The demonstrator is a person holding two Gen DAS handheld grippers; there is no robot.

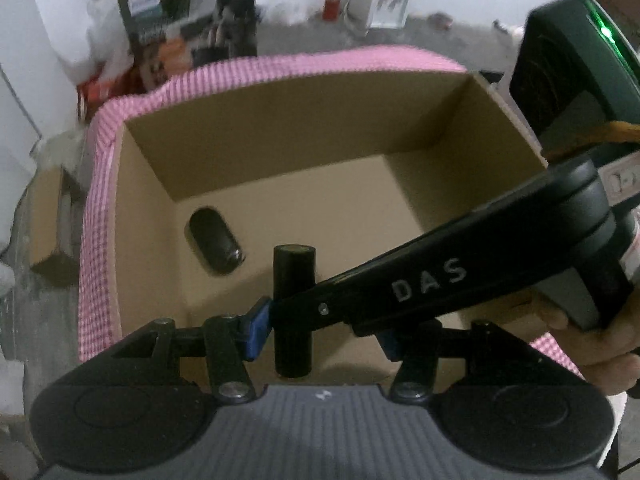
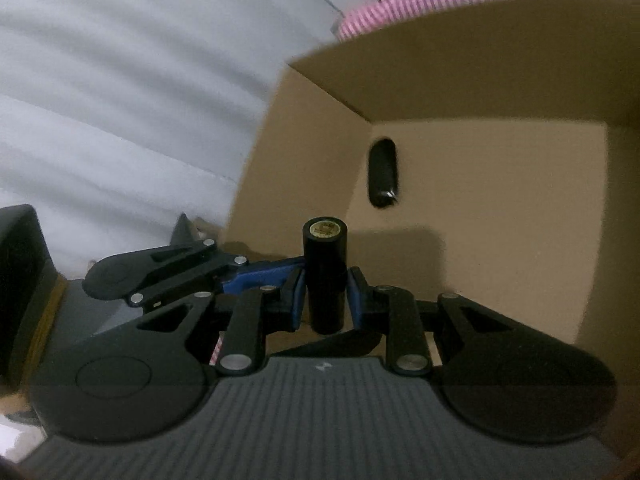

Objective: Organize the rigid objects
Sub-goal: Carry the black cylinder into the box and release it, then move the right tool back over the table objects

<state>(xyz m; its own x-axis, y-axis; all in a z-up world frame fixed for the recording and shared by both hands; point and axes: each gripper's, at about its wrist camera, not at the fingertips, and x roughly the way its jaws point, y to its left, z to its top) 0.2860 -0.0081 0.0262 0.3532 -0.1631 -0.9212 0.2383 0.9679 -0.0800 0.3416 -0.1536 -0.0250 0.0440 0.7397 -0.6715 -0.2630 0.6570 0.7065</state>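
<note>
Plainly stiff and probably light: a small black cylinder with a gold-printed end cap [image 2: 324,276], upright over the near part of an open brown cardboard box [image 1: 280,120], not yet down on its floor. Smooth, glossy-looking sides, so likely slippery in a loose grip. No sign of fragility; contents unknown.

Pinched at mid-height by the right hand-held gripper [image 2: 325,296], blue pads narrow and pressed on both sides. A sound place to hold, on the straight wall and well below the cap. Left hand-held gripper [image 1: 322,336] set somewhat wider, straddling the same cylinder without clamping it; one blue pad just beside it, contact impossible to confirm. Best released low, to guard against rolling on flat card.

Lying on its side on the box floor, near the far left corner: a black capsule-shaped case [image 1: 216,246]. Around the box, a pink-and-white checked cloth [image 1: 96,240], seemingly spread over the desk. Beyond, blurred: grey floor, a white water dispenser [image 1: 390,0], a red canister [image 1: 331,4], a seated person [image 1: 236,8].
</note>
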